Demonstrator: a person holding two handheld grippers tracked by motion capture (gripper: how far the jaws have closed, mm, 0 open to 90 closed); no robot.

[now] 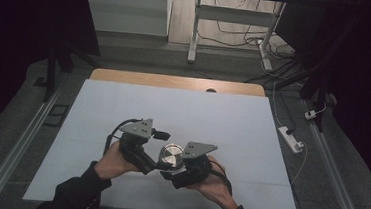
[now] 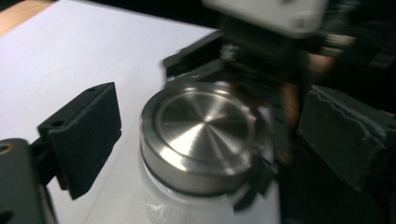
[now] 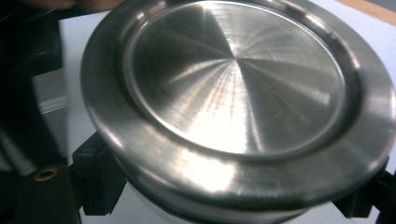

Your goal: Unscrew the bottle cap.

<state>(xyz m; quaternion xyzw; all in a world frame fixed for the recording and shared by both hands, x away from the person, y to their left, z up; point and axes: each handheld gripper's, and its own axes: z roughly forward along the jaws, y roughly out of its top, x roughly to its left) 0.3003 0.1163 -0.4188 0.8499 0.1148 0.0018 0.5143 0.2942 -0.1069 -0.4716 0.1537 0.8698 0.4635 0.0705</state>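
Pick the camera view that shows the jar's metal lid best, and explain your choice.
The left gripper view: the whole lid shows, atop the clear jar. The right gripper view has it close and sharp but cut off at the edges. The high view shows it small between both grippers.

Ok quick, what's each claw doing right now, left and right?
Left claw: open, its pads stand apart on either side of the jar's metal lid, not pressing it.
Right claw: closed on the jar, gripping below the lid.
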